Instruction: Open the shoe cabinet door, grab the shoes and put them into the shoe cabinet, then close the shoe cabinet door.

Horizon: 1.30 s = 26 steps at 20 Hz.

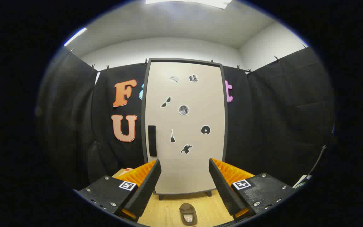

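Door-opening step: gripper (pixel 184 183) jaws released, shoe (pixel 188 214) between them at 6 o'clock, next reaching the cabinet door (pixel 184 126) handle (pixel 152 140) at 11 o'clock.

Tool (pixel 184 183) held level and facing forward, its two fingers (pixel 148 186) spread wide apart, gripping nothing

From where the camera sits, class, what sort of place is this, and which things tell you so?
Probably a staged recording booth, not a home: black cloth walls clipped up around a shoe cabinet with its door shut, and one shoe on the wooden floor between the open tongs.
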Tool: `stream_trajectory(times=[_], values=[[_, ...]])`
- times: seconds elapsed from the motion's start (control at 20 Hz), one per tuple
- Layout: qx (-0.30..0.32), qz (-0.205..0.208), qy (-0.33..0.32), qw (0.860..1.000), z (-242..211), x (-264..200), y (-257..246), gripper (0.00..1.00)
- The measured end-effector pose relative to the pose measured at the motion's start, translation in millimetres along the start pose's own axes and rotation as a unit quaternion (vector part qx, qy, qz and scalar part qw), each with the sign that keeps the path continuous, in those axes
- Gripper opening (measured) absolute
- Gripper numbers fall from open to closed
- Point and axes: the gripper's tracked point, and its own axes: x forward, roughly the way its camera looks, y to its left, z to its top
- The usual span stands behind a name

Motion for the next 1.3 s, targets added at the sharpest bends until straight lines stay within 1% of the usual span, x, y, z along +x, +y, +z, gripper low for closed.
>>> stream_trajectory(times=[0.65, 1.05, 1.3], values=[[-0.008, 0.007, -0.005, 1.0, 7.4, -2.4, 6.8, 0.95], [-0.012, 0.005, 0.005, 1.0, 2.3, 0.4, 8.4, 0.95], [-0.01, 0.013, 0.015, 1.0, -3.4, 8.3, 17.7, 0.95]])
